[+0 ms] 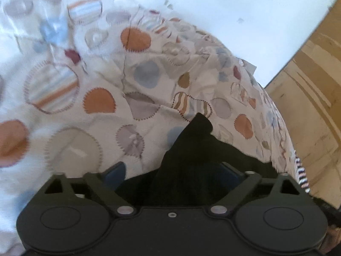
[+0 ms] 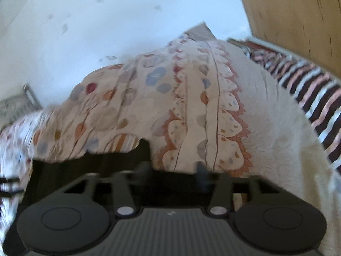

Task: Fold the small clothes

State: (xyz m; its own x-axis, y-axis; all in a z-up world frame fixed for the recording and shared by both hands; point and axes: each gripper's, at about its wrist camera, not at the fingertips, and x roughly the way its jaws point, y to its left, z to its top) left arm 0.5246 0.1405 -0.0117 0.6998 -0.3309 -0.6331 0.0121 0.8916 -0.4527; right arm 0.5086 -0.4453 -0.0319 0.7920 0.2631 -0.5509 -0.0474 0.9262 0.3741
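A small black garment point(image 1: 198, 147) lies on a patterned bedspread point(image 1: 96, 79). In the left wrist view it bunches up between the blue fingers point(image 1: 116, 171) of my left gripper point(image 1: 172, 170), which stand wide apart, and it hides the right one. In the right wrist view the same black garment point(image 2: 102, 166) stretches across the front of my right gripper point(image 2: 172, 170). The right fingers point(image 2: 201, 173) are close together with black cloth between them. This view is blurred by motion.
The bedspread point(image 2: 191, 106) with hearts and dots covers the bed. A striped dark and pink cloth point(image 2: 309, 89) lies at the right. A wooden panel point(image 1: 309, 85) stands at the right, a white wall point(image 1: 213, 10) behind.
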